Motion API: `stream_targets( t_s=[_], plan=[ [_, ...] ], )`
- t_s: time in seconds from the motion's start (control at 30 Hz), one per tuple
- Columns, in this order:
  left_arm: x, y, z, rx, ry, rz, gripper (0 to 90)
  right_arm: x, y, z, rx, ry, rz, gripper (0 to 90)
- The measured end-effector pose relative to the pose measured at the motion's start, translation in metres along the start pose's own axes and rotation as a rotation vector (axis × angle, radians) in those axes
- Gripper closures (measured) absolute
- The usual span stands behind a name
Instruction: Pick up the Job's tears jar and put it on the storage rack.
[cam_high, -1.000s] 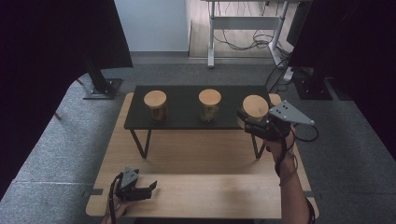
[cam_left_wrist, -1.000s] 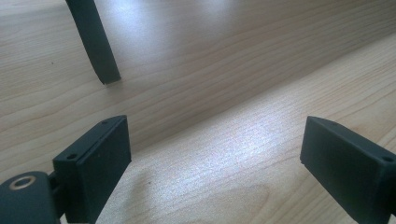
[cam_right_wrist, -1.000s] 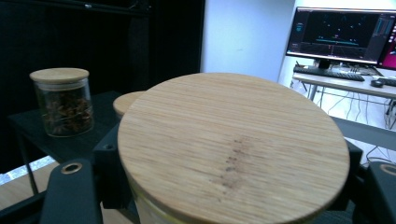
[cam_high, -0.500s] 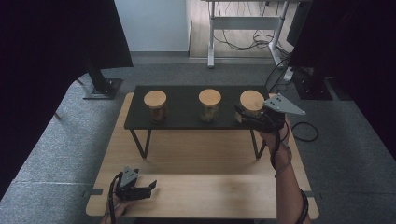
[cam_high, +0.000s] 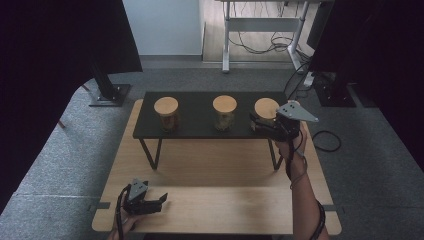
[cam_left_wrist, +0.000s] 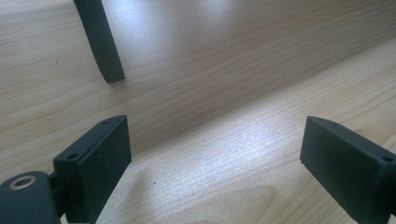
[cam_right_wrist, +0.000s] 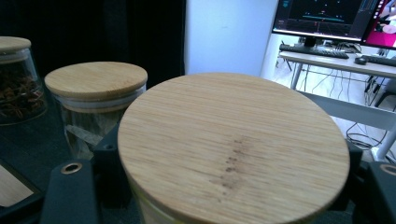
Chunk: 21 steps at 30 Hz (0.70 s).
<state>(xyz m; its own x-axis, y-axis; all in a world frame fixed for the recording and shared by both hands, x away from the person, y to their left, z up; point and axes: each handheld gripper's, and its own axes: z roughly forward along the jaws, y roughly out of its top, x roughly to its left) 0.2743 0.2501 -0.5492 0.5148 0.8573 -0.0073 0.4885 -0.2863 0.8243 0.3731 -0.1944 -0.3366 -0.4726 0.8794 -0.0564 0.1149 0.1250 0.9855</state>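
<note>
Right gripper (cam_high: 260, 121) at the right end of the black shelf (cam_high: 197, 131), jaws clamped on the body of the third jar (cam_high: 266, 108), just under its lid. In the right gripper view that bamboo lid (cam_right_wrist: 233, 144) sits between the 2 black jaws, 1 on each side of the glass. The jar is at the shelf's right end, in line with the other 2; I cannot tell whether its base touches the shelf or hangs just above it.

Step in hand, as I read it: setting this jar into the row of 3. Next move calls for easing it down until it stands flat and upright, then opening the jaws wide enough to clear the glass and backing straight off without dragging the lid. The shelf edge is near, so the jar wants to sit well in from it.

Left gripper (cam_high: 156, 201) rests low on the wooden table (cam_high: 210, 170) near the front left, jaws standing apart with nothing between them; in the left gripper view there is bare wood grain between them and 1 shelf leg (cam_left_wrist: 100, 39) beyond.

Materials: round bamboo lids, flat, fine grain, a faint dark streak on the near one. Clear glass cylinders; middle jar (cam_high: 224, 113) holds pale contents, left jar (cam_high: 166, 114) darker brown bits. Shelf top matt black on thin bent metal legs. Table pale, smooth laminate.
</note>
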Motion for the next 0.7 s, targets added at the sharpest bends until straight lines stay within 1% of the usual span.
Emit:
stream_targets(
  t_s=[0.37,0.5,0.7],
  plan=[
    [0.000,0.000,0.000,0.001,0.001,-0.002,8.1,-0.003,-0.007,0.006,0.022,-0.023,0.015,24.4],
    [0.000,0.000,0.000,0.001,0.002,-0.001,8.1,-0.003,-0.008,0.007,0.032,-0.036,0.012,24.4],
    [0.000,0.000,0.000,0.001,0.002,-0.002,8.1,-0.004,-0.011,0.008,0.040,-0.040,0.012,24.4]
  ],
)
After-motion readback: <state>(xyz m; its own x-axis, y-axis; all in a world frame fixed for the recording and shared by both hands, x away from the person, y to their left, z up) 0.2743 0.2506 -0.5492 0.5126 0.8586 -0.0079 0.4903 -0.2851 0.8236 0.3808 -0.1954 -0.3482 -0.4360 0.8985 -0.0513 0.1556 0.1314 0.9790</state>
